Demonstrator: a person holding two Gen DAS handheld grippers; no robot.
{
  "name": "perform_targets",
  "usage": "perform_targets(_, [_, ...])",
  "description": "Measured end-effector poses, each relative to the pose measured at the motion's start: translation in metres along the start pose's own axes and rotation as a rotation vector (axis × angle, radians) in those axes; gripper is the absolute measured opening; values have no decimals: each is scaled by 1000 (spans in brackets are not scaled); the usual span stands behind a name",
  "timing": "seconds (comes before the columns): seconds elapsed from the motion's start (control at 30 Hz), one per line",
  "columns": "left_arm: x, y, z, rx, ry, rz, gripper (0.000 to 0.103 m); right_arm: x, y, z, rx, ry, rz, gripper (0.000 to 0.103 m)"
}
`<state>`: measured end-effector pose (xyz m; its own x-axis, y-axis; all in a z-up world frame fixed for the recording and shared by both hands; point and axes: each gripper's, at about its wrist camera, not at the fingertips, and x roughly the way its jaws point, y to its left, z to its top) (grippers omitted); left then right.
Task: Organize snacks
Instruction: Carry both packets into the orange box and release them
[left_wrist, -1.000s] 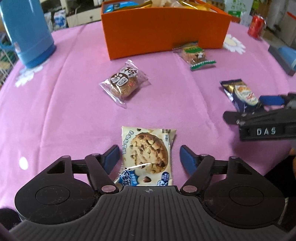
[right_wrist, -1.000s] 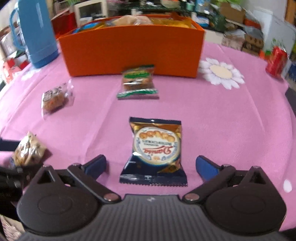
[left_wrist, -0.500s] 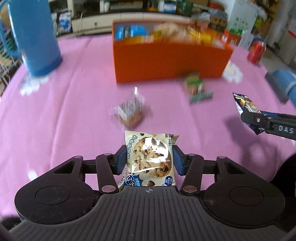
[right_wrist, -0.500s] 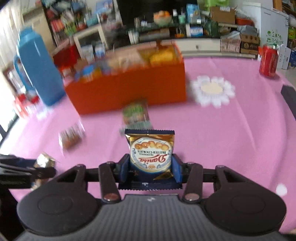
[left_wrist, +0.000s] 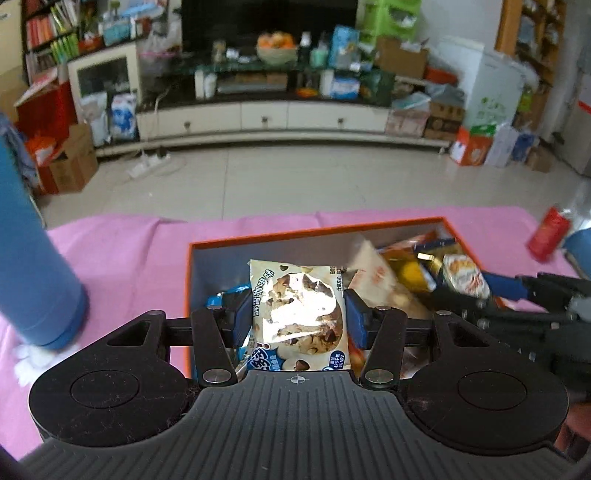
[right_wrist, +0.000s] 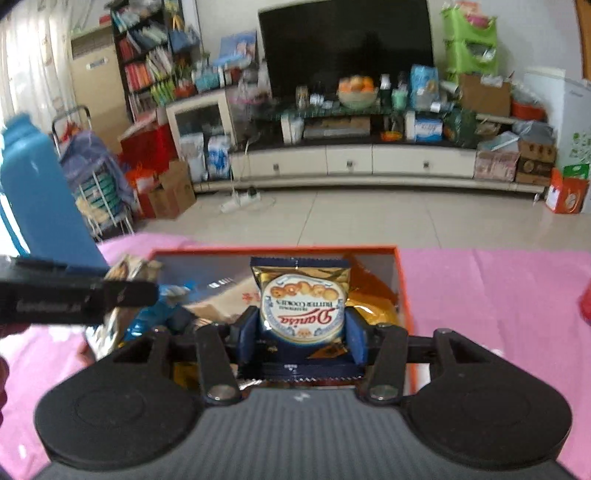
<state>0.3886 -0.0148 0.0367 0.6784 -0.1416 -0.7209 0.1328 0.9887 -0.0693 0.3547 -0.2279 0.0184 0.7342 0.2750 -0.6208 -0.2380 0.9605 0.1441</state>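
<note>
Left wrist view showed the left gripper (left_wrist: 298, 317) with its blue pads pressed against both sides of a chocolate chip cookie packet (left_wrist: 298, 314), a cream-coloured wrapper printed with a large chip-studded cookie, its film glaring white in the middle. The jaws had closed in over the last second and stood narrow, pinching the packet, which hung above the left part of the orange box (left_wrist: 258, 238). Inside the box lay a jumble of other wrapped snacks in yellow, white and blue. Right wrist view showed the right gripper (right_wrist: 301, 334) clamped on a butter cookie packet (right_wrist: 302, 308), dark blue with gold corners and a round white label ringed with small cookies, held upright over the right part of the same box (right_wrist: 400, 280). Its jaws had closed on the packet and then eased slightly wider, the pads touching both edges. The box stood on a pink tablecloth (right_wrist: 498, 295) near a blue thermos jug (right_wrist: 40, 206).
</note>
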Motion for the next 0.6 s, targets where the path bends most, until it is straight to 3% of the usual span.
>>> perform_targets(0.07, [31,6,0,-16,50,14,27,23,-1,-1,-3,49,4,54])
perform_targets(0.13, [39,6,-3,10,14,47,33,34,-2,-6,2,57,15,57])
perform_targets(0.2, [38,6,-1,30,11,54,46,34,-3,-6,-1,52,13,61])
perform_targets(0.27, [28,9,-1,20,15,40,46,28,-1,-5,-3,44,14,76])
perform_targets(0.33, [5,12,-4,11,-10,23,52,8,2,-4,-1,4,11,102])
perform_targets(0.4, [-26,15,-14,6,-46,15,66,-21,10,-5,-8,-56,-17,102])
perform_targets(0.5, [-73,17,-42,0,-81,12,68,-68,22,-17,1,-105,-74,102])
perform_targets(0.6, [-105,21,-83,-17,-50,19,71,-102,30,-42,53,-118,-164,102])
